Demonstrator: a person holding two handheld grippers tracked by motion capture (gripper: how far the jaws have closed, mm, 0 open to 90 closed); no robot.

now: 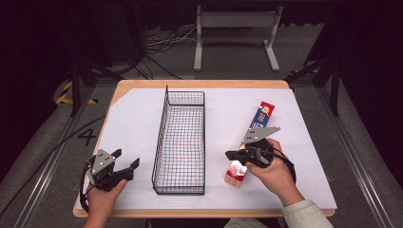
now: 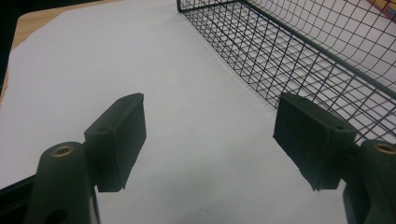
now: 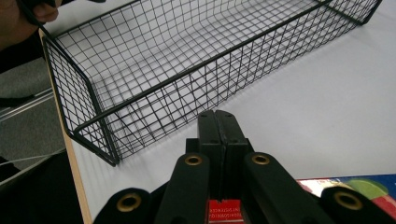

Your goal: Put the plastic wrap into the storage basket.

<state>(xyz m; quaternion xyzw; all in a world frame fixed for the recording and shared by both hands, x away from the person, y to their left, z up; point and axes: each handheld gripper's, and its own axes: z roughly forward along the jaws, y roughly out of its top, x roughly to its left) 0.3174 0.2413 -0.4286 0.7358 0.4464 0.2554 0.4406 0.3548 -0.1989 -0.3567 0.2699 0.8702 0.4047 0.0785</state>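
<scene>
White table (image 1: 142, 123), wire basket (image 1: 180, 142), box (image 1: 250, 142) print illegible

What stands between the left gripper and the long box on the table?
In the high view, the wire basket stands between the left gripper and the box.

Black tongs (image 1: 124, 168) (brass rivets), grey three-cornered plates, trailing black cables, pale sleeve (image 1: 302, 213)

Wire basket (image 1: 179, 142) sitting mid-table, left gripper (image 1: 124, 164) hovering open beside it, right gripper (image 1: 231, 155) resting over a long box (image 1: 250, 142) lying right of the basket
</scene>
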